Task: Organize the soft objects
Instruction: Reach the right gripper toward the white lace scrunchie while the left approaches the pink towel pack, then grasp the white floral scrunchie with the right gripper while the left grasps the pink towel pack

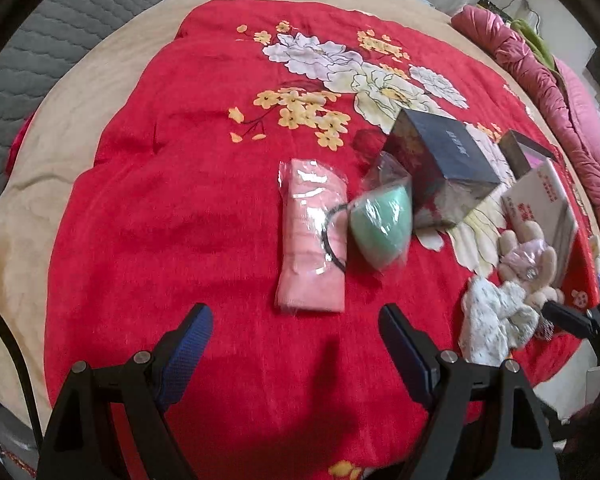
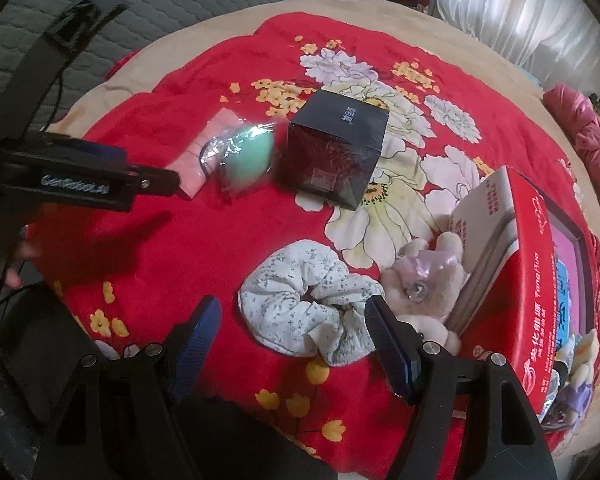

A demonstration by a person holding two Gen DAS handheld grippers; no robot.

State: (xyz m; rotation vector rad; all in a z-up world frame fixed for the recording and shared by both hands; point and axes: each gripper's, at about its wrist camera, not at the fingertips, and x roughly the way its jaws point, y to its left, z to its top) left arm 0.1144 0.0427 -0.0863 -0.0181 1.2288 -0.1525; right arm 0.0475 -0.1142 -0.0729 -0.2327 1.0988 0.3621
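Note:
A pink folded cloth in clear wrap [image 1: 312, 236] lies on the red floral blanket [image 1: 180, 200], just ahead of my open, empty left gripper [image 1: 296, 330]. A mint green sponge in plastic [image 1: 380, 224] with a black hair band [image 1: 334, 236] lies beside the cloth. A white floral scrunchie [image 2: 304, 304] lies just ahead of my open, empty right gripper [image 2: 294, 328]; it also shows in the left wrist view [image 1: 492, 320]. A beige plush toy with a lilac bow [image 2: 424, 280] rests against a red box [image 2: 536, 280], touching the scrunchie.
A black cube box [image 2: 336, 152] stands mid-blanket, behind the sponge. The red box holds more small plush items [image 2: 576, 364]. A pink quilt [image 1: 548, 88] is piled at the right edge. Grey quilted padding [image 1: 40, 40] lies beyond the bed at the left.

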